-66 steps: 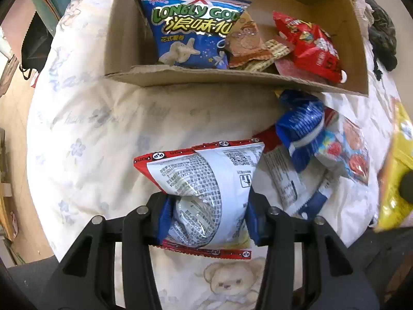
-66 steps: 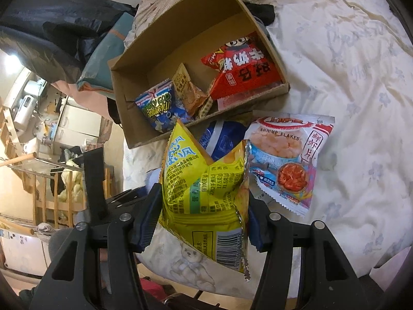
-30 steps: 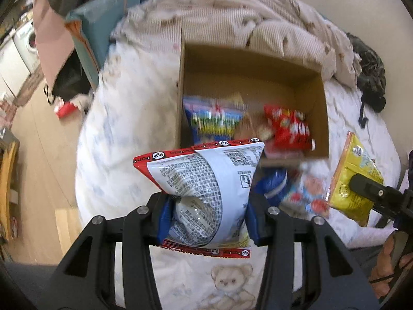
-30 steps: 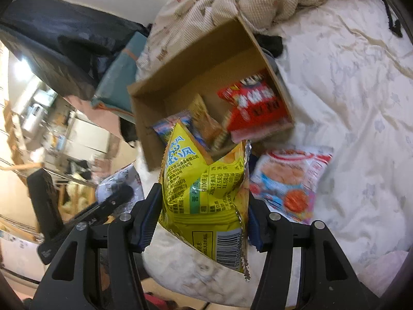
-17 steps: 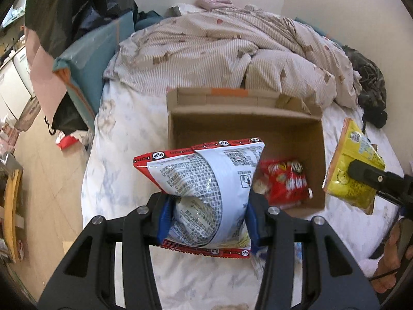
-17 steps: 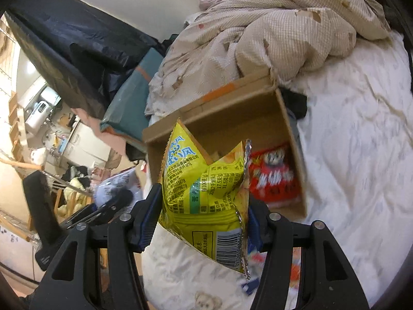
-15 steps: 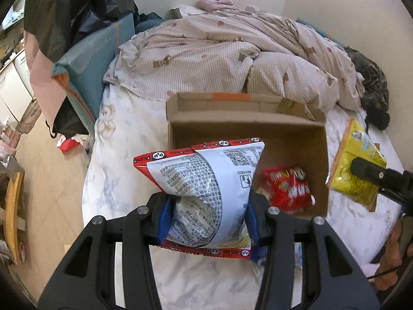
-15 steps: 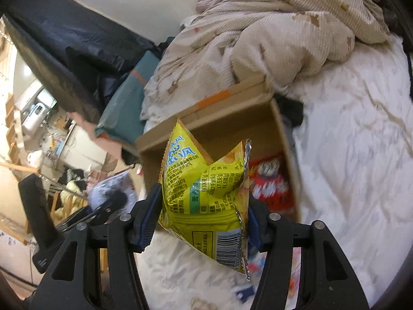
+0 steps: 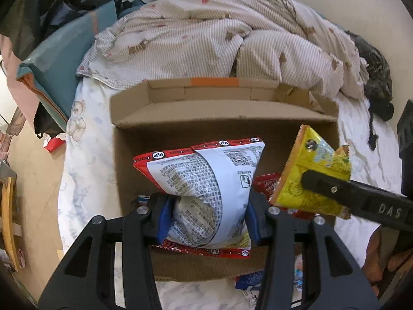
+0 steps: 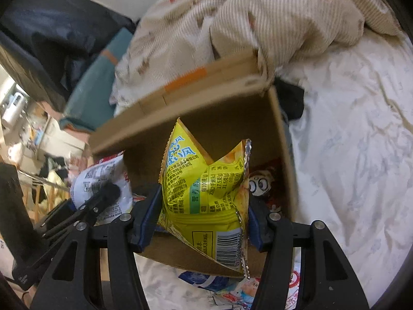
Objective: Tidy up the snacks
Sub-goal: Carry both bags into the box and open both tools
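Blue pads of the left gripper (image 9: pixel 208 215) press in on both sides of a red-and-white snack bag (image 9: pixel 206 193), which stands upright between them with its printed back facing the camera (barcode-like text and a QR code show). From that view the bag hangs over the open cardboard box (image 9: pixel 180 118), whose far flap lies at 12 o'clock with an orange strip of tape on it. At 3 o'clock the right gripper (image 9: pixel 307 180) reaches in from the side, one black finger across a yellow snack bag (image 9: pixel 312 175); a person's hand (image 9: pixel 384 253) shows at 4 o'clock behind it. A red packet (image 9: pixel 267 184) lies in the box between the two held bags.

In the right wrist view the right gripper (image 10: pixel 204 218) clamps the yellow snack bag (image 10: pixel 204 188) between its blue pads, the bag creased in the middle and its barcode low at 6 o'clock. It hangs over the box (image 10: pixel 224 118) too, with a red packet (image 10: pixel 265 180) bearing cartoon eyes just at 3 o'clock of it on the box floor. At 9 o'clock the left gripper (image 10: pixel 111 191) shows with the red-and-white bag (image 10: pixel 103 178), near the box's left wall. More loose snack packets (image 10: pixel 232 292) lie on the white sheet (image 10: pixel 348 155) at 6 o'clock, outside the box. A striped beige duvet (image 9: pixel 219 36) is heaped beyond the box at 12 o'clock
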Action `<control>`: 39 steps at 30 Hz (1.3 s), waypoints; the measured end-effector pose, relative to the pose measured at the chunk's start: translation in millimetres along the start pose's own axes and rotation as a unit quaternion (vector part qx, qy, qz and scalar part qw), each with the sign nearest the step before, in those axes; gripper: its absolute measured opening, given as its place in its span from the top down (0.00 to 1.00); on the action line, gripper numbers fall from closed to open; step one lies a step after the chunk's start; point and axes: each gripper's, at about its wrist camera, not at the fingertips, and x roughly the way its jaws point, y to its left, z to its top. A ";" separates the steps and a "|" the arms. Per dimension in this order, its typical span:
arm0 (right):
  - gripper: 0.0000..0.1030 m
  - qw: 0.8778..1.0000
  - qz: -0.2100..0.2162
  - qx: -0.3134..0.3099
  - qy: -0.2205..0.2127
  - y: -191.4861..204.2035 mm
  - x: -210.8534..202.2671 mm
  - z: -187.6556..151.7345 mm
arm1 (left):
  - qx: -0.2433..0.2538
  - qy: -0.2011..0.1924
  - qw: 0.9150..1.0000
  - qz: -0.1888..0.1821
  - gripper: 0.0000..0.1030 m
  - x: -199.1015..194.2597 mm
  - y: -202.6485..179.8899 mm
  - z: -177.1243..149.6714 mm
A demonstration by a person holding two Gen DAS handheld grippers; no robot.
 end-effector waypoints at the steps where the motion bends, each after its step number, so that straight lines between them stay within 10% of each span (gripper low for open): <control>1: 0.42 1.000 -0.008 -0.006 0.004 0.6 6.2 0.8 | -0.001 0.002 1.000 0.002 0.58 4.2 -0.1 -0.1; 20: 0.40 0.998 -0.017 -0.049 0.017 18.2 39.7 18.0 | -0.022 -0.003 1.000 0.015 0.55 36.8 8.7 6.7; 25: 0.27 0.999 -0.012 -0.043 0.014 16.0 32.9 16.9 | -0.043 -0.003 0.999 0.004 0.22 34.0 13.9 2.8; 39: 0.21 0.999 -0.010 -0.031 -0.017 7.6 -8.6 8.1 | -0.054 -0.007 0.999 -0.005 0.19 7.6 25.0 -6.3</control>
